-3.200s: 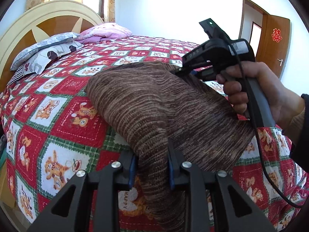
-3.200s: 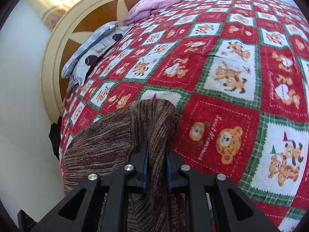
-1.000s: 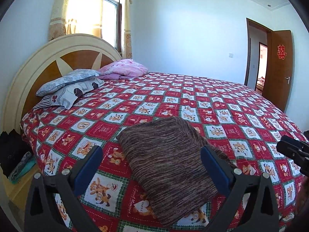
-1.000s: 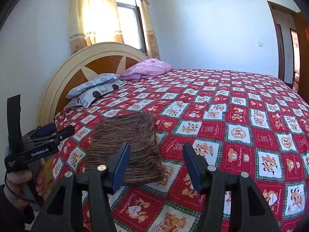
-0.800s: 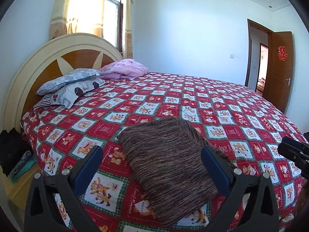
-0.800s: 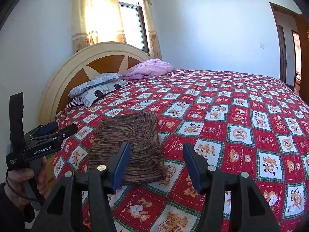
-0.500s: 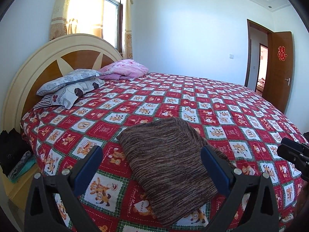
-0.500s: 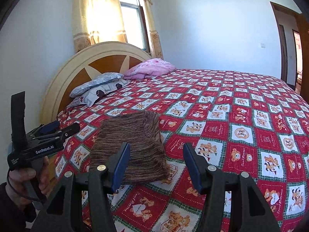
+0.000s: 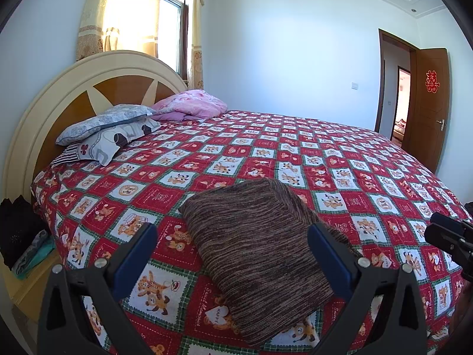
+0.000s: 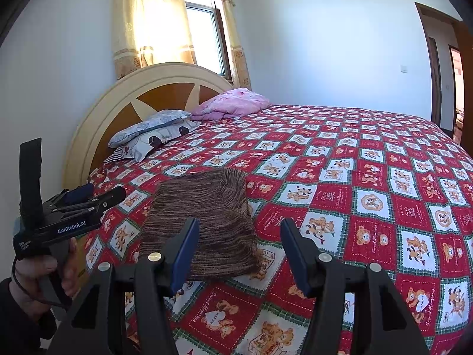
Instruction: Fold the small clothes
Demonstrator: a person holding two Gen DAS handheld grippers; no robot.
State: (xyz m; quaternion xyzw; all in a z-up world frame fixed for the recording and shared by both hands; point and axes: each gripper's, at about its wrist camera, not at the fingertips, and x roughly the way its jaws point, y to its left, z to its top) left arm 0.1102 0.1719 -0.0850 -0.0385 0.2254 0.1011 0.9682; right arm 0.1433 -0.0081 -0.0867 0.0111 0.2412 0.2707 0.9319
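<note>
Brown knit garment [image 9: 260,245] folded flat beyond the wide-open left hand-held gripper [image 9: 230,245]

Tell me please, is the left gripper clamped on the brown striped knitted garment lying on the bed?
No, the left gripper stands wide open above the folded brown striped knitted garment, whose fabric lies flat on the quilt, touched by neither finger.
</note>
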